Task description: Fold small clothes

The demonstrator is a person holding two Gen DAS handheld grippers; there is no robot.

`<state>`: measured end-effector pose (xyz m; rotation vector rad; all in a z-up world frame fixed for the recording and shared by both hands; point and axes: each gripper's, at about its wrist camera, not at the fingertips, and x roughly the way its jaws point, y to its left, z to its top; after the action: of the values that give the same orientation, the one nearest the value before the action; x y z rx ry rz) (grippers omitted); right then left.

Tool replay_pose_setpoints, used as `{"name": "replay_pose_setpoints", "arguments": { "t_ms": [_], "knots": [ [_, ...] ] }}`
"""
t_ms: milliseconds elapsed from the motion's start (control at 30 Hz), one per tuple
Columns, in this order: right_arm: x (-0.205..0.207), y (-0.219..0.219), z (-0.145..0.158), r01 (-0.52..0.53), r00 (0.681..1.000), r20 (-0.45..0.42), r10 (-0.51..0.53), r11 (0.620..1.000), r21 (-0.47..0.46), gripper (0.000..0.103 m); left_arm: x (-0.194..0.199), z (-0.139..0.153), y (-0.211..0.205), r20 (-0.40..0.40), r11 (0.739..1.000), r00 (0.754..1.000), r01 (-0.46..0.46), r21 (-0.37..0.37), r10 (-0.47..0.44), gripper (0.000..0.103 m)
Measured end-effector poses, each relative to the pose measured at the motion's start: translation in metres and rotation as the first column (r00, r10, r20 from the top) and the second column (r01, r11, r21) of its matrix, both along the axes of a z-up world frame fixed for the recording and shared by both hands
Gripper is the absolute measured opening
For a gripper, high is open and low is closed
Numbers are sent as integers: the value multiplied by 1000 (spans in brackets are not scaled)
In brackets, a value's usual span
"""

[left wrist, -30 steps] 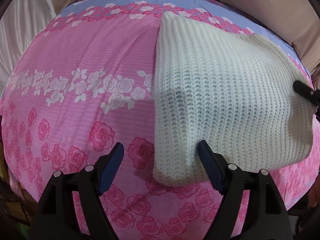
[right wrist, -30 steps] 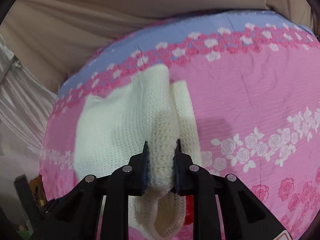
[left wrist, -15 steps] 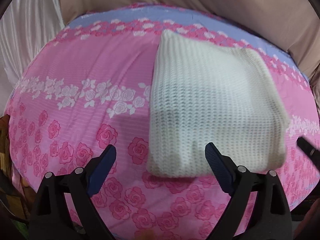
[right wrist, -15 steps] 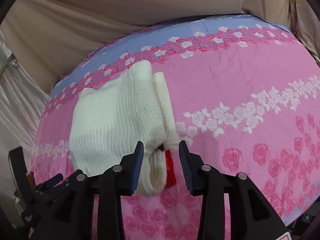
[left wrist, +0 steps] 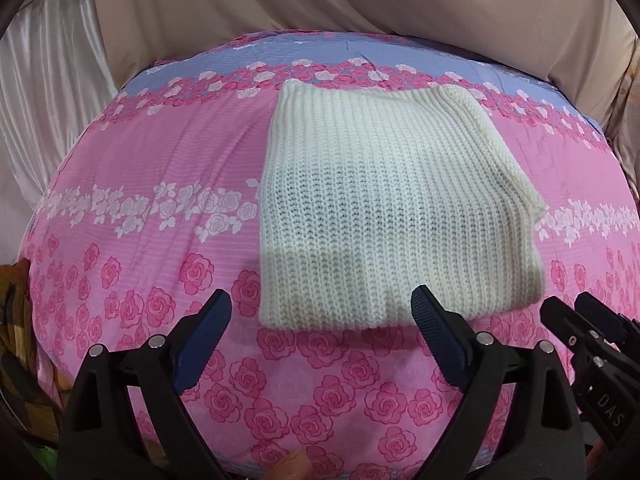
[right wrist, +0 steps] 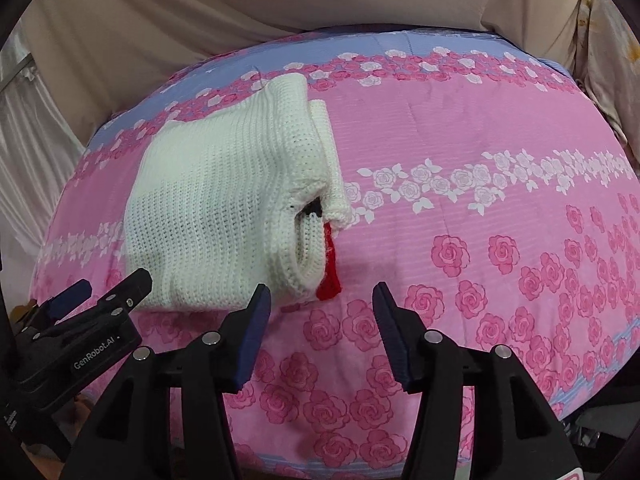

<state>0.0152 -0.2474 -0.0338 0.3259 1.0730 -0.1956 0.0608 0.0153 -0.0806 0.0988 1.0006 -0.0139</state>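
Two grippers hang just off the near edge of the folded white knit garment (left wrist: 384,204), which lies on the pink rose bedsheet (left wrist: 160,152). Left gripper (left wrist: 320,314) spread wide, empty. Right gripper (right wrist: 322,306) jaws just been opening, nothing between them.

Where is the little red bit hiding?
In the right wrist view, the red bit pokes out from under the folded white knit sweater's right edge, on the pink rose bedsheet.

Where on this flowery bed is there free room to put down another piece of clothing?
The bedspread is bare to the right of the folded white sweater, out to its edge. In the left view, the stretch left of it is also bare. Only the sweater's own patch is taken.
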Motion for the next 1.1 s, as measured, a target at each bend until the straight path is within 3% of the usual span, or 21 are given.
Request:
{"name": "replay_pose_setpoints", "arguments": {
  "t_ms": [1100],
  "knots": [
    [-3,29,14,-71,997,27,71,997,-14,54,-17,14,1,56,998,998,-36,52,33,89]
  ]
}}
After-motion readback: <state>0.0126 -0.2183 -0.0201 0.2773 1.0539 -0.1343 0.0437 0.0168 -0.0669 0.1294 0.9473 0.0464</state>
